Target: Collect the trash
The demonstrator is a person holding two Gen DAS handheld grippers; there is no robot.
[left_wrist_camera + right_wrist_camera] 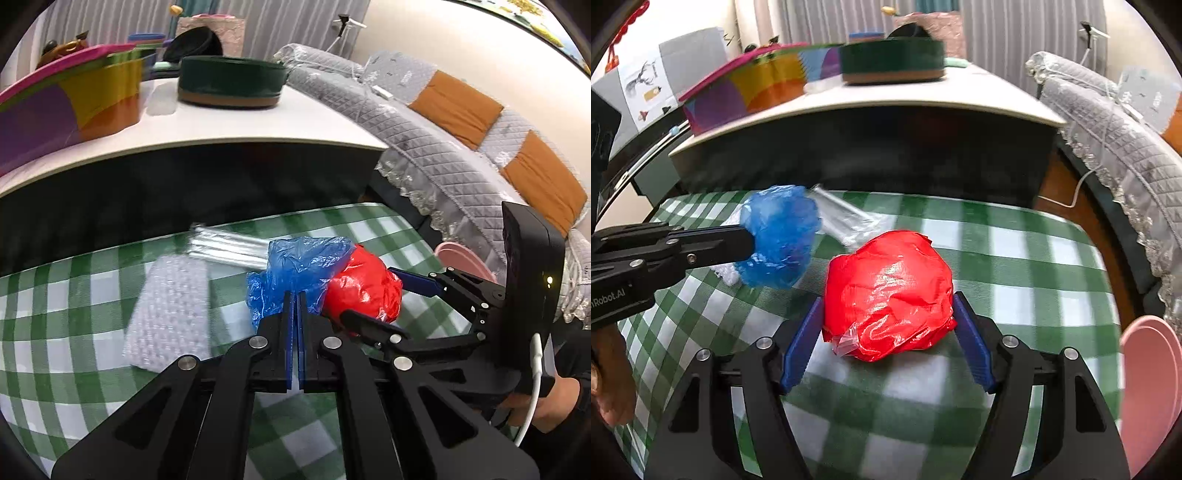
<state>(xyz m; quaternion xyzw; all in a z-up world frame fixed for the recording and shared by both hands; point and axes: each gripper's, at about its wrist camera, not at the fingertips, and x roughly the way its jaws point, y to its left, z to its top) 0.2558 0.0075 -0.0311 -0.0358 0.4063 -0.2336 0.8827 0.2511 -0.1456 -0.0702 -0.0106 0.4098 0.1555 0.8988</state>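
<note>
My left gripper [295,299] is shut on a crumpled blue plastic bag [299,269], held just above the green checked tablecloth [74,306]; the bag also shows in the right wrist view [779,236] at the tip of the left gripper [750,240]. My right gripper [886,306] is open, its blue pads on either side of a crumpled red plastic bag [890,295] lying on the cloth. In the left wrist view the red bag [362,284] lies right of the blue one, between the right gripper's fingers [417,282].
A bubble-wrap sheet [170,310] and a clear plastic wrapper [225,245] lie on the cloth behind the bags. A pink bin [1148,391] stands at the right edge. Behind is a white table [229,125] with a green round box [229,81] and a colourful box [74,103]. A grey sofa [424,129] is on the right.
</note>
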